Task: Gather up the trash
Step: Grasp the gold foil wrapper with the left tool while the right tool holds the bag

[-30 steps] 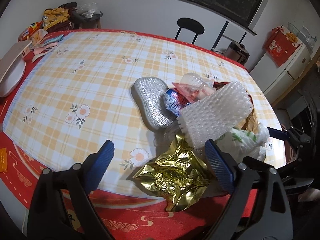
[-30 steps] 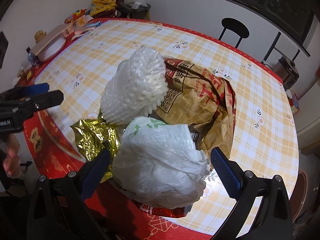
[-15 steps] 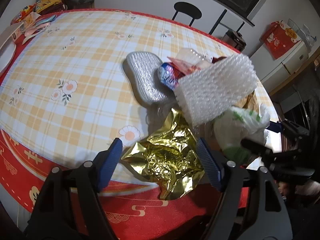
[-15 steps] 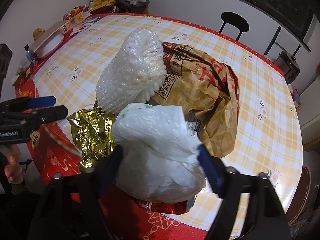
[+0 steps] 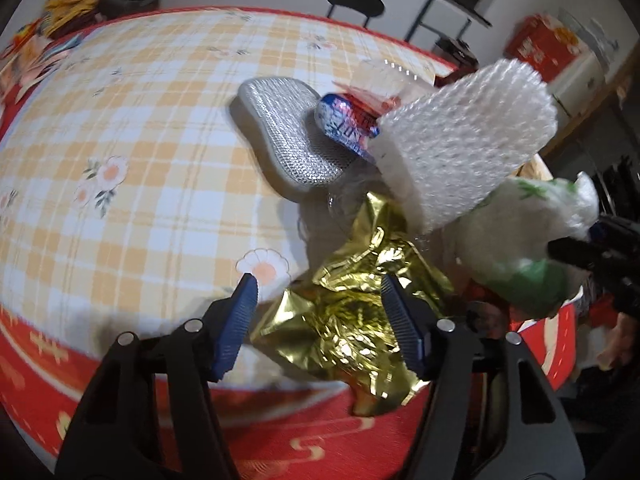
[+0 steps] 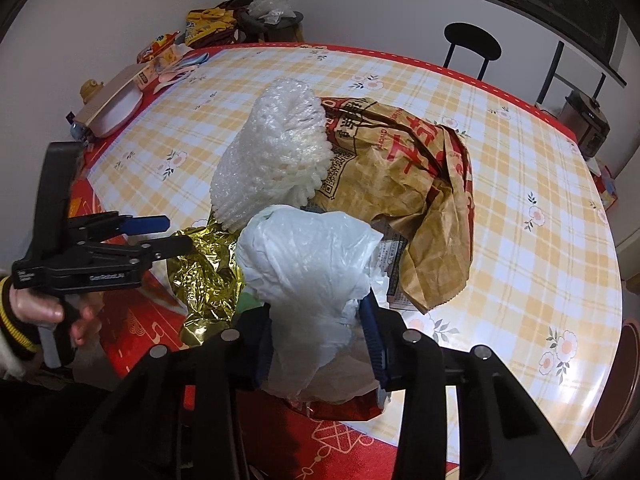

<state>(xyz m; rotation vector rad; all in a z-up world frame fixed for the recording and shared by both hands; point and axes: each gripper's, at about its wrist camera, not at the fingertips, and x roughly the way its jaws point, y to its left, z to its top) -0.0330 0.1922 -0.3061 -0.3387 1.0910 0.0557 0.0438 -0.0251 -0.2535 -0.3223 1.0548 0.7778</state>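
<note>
The right gripper point(image 6: 316, 344) has its jaws pinching the crumpled white plastic bag point(image 6: 308, 272) at the near edge of the worktop point(image 6: 532, 184). The left gripper point(image 5: 320, 320) has its jaws spread on either side of the gold foil wrapper point(image 5: 352, 312), which hangs partly over that same edge; whether the pads touch the foil I cannot tell.

To do this step well, close the left jaws on the thick, bunched middle of the foil, not a thin corner that could tear or slip, and keep the right grip firm on the bag.

The rest of the trash sits just behind: a bubble-wrap roll point(image 6: 276, 148), a brown paper bag point(image 6: 404, 184) lying crumpled on its side with contents hidden, a silver pouch point(image 5: 288, 132) and a blue-and-red wrapper point(image 5: 344, 124).
</note>
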